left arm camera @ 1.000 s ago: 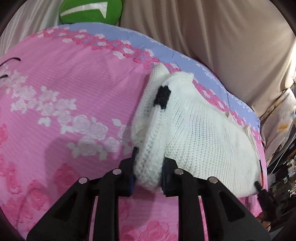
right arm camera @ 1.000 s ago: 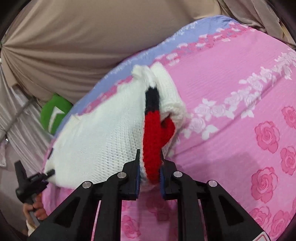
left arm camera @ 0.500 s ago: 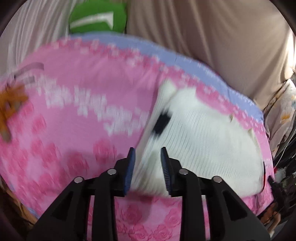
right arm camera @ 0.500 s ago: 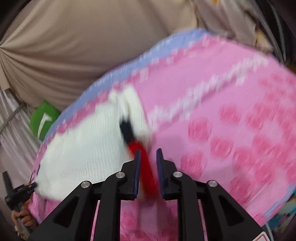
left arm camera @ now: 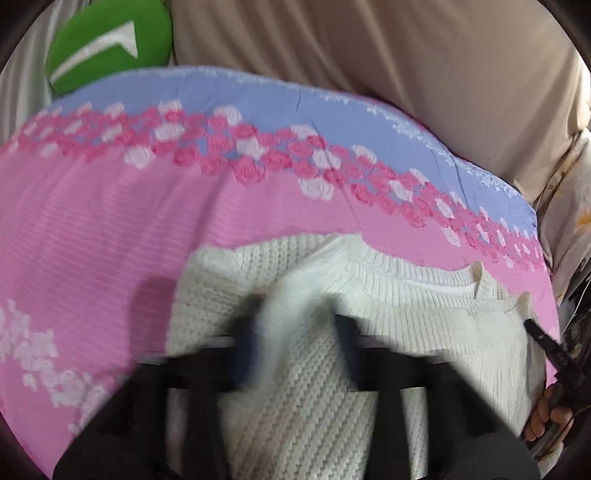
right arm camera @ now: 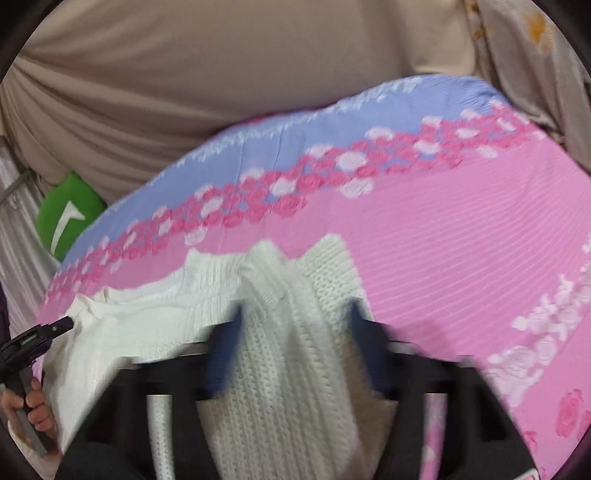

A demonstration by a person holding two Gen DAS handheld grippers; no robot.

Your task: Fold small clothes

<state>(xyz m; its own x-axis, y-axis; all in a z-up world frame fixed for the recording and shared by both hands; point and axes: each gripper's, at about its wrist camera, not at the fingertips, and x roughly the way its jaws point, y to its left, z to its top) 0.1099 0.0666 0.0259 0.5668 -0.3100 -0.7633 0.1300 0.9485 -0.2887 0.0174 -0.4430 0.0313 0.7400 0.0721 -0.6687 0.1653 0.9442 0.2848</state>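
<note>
A small white knit sweater (left arm camera: 406,306) lies folded on the pink flowered bedspread (left arm camera: 110,221). My left gripper (left arm camera: 295,350) is open over its left part, jaws wide apart and blurred, with a fold of knit between them. In the right wrist view the sweater (right arm camera: 147,314) spreads to the left, and my right gripper (right arm camera: 295,350) is open too, jaws wide, a ridge of knit lying between them. Neither gripper pinches the cloth. The other gripper shows at the edge of each view, the right one (left arm camera: 550,350) and the left one (right arm camera: 33,339).
A green cushion (left arm camera: 107,40) sits behind the bed at the far left. Beige curtain (left arm camera: 369,55) hangs along the far side. The bedspread has a blue border (left arm camera: 295,107) along its far edge. A patterned cloth (right arm camera: 528,33) hangs at the right.
Both grippers have opened wide and let go of the sweater's folded edges. They have swung forward over the sweater. The red and black sleeve part is now folded out of sight.
</note>
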